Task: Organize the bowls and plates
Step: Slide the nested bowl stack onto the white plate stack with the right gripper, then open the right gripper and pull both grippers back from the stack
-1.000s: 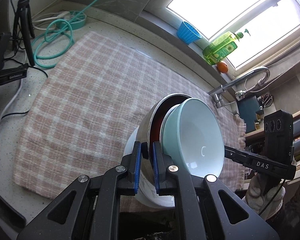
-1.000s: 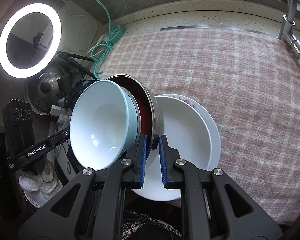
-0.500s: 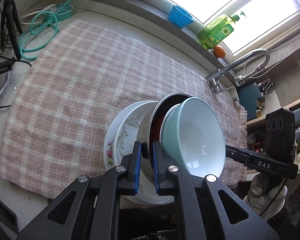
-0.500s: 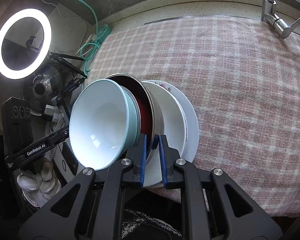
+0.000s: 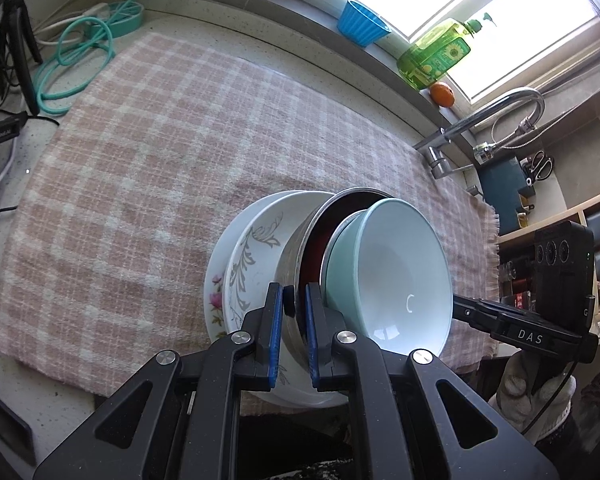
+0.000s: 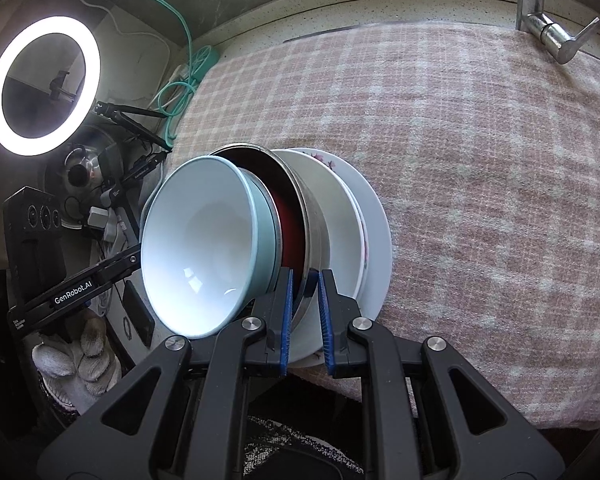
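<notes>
A steel bowl (image 5: 296,256) with a dark red inside holds a pale teal bowl (image 5: 396,276) nested in it. My left gripper (image 5: 294,316) is shut on the steel bowl's rim on one side. My right gripper (image 6: 304,300) is shut on the same steel bowl's (image 6: 312,216) rim on the opposite side, with the teal bowl (image 6: 204,248) inside. The pair of bowls is tilted and held over a stack of white plates (image 5: 252,248), one with a floral print, near the front edge of the cloth. The plates also show in the right wrist view (image 6: 364,232).
A pink checked cloth (image 5: 160,152) covers the counter. A tap (image 5: 496,116) stands at the far right. A blue cup (image 5: 362,22), green soap bottle (image 5: 436,54) and an orange (image 5: 443,94) sit on the sill. Teal cable (image 5: 76,60) lies at far left. A ring light (image 6: 42,84) stands left.
Both grippers have carried the nested bowls over the plate stack, and the views have shifted so more of the floral plates shows beside the steel bowl. The grips are unchanged.
</notes>
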A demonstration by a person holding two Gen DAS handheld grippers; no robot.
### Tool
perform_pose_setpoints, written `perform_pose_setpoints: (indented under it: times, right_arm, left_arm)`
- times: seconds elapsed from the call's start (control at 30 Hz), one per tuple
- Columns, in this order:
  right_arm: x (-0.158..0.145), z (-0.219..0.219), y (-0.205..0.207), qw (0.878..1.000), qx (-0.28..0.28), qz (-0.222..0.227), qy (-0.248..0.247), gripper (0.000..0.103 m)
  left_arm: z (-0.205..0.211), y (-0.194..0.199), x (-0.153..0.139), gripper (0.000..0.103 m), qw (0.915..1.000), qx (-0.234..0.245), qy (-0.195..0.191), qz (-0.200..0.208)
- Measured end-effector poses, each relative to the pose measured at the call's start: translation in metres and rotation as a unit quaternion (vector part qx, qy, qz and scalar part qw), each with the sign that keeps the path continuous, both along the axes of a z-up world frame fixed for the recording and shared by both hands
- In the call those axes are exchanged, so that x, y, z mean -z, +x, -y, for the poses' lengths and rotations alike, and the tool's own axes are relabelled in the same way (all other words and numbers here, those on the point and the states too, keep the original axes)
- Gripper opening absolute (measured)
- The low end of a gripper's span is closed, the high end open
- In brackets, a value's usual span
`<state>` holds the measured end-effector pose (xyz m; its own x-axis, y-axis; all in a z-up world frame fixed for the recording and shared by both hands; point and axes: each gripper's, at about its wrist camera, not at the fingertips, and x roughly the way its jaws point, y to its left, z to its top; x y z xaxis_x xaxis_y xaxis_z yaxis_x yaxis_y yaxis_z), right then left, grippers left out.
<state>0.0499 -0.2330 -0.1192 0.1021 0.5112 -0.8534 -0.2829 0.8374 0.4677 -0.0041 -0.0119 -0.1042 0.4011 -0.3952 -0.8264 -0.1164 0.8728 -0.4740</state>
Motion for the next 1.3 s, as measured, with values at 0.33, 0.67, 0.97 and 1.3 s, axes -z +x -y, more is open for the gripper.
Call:
perform_pose_setpoints:
  times: [0.33, 0.67, 0.97, 1.3]
  right_arm:
    - [-0.004, -0.003, -0.002, 1.0, -0.004, 0.012, -0.009, 0.014]
    - [-0.018, 0.004, -0.009, 0.999, -0.001, 0.042, -0.018, 0.017]
    - [-0.032, 0.009, -0.031, 0.995, -0.003, 0.089, -0.036, 0.018]
    - [-0.059, 0.002, -0.067, 0.983, -0.015, 0.171, -0.06, 0.037]
  left_arm:
    - [-0.002, -0.002, -0.005, 0.008, 0.9999, 0.001, 0.006, 0.008]
    - [-0.001, -0.011, -0.011, 0.008, 0.9996, -0.003, 0.024, 0.017]
    - [0.007, -0.032, -0.03, 0.011, 0.9961, -0.004, 0.069, 0.055]
    - [0.036, -0.054, -0.054, 0.026, 0.9863, 0.008, 0.125, 0.107]
